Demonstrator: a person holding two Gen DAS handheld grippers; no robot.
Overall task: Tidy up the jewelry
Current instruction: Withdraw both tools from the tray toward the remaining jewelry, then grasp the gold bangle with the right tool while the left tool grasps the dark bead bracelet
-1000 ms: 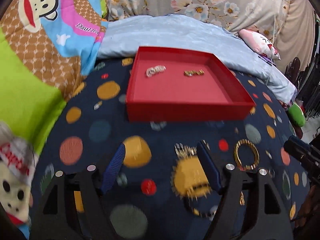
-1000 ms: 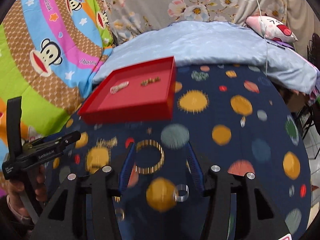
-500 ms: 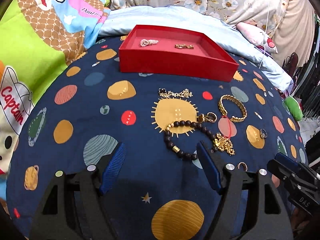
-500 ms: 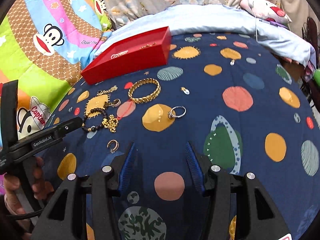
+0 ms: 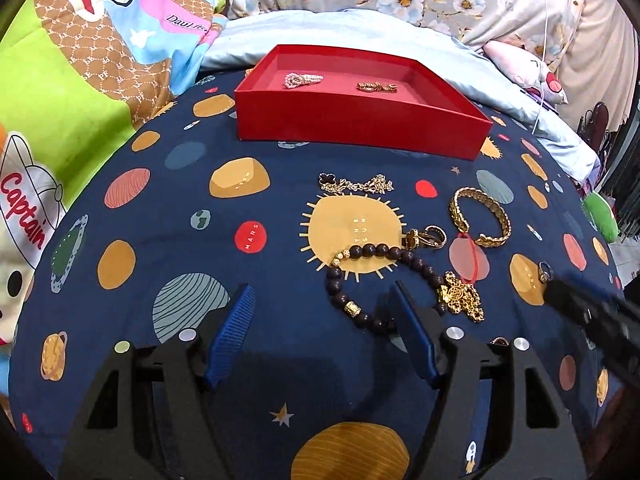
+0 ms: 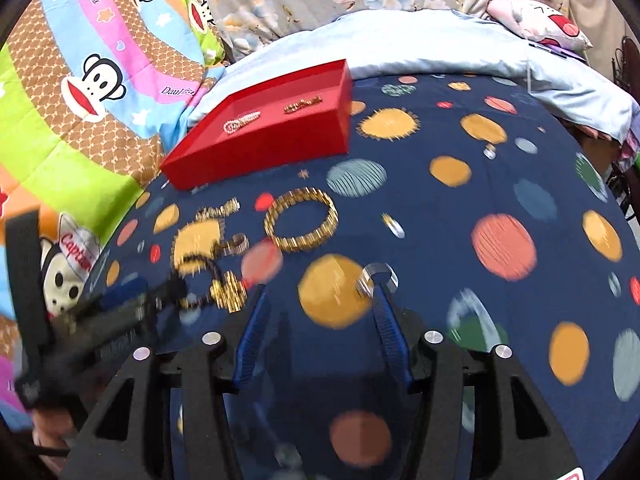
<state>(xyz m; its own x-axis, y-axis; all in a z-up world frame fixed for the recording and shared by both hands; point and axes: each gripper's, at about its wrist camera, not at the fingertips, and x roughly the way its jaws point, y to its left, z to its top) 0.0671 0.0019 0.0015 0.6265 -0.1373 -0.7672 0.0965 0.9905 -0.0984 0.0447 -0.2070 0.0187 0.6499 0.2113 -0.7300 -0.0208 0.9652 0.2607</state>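
A red box (image 5: pixel 360 132) at the far side of the planet-print blanket holds a pearl piece (image 5: pixel 302 79) and a gold piece (image 5: pixel 376 87). In front of it lie a gold bangle (image 5: pixel 480 216), a dark bead bracelet (image 5: pixel 384 252), a gold chain (image 5: pixel 356 185) and a gold pendant (image 5: pixel 460 296). My left gripper (image 5: pixel 320 292) hovers open, its jaws closing slightly, with the bracelet's near loop beside its right finger. My right gripper (image 6: pixel 320 294) is open and opening further, with a silver ring (image 6: pixel 376 276) at its right fingertip and the bangle (image 6: pixel 300 220) beyond.
Bright monkey-print bedding (image 5: pixel 80 80) rises on the left and a pale blue quilt (image 5: pixel 360 28) lies behind the box. A small ring (image 5: pixel 544 271) lies near the blurred right gripper (image 5: pixel 592 312). The left gripper (image 6: pixel 120 312) shows blurred at the lower left of the right wrist view.
The left gripper drew back from the box, bringing the loose jewelry into view, then held still. The right gripper pulled back, then came forward to the silver ring, its jaws a little wider.
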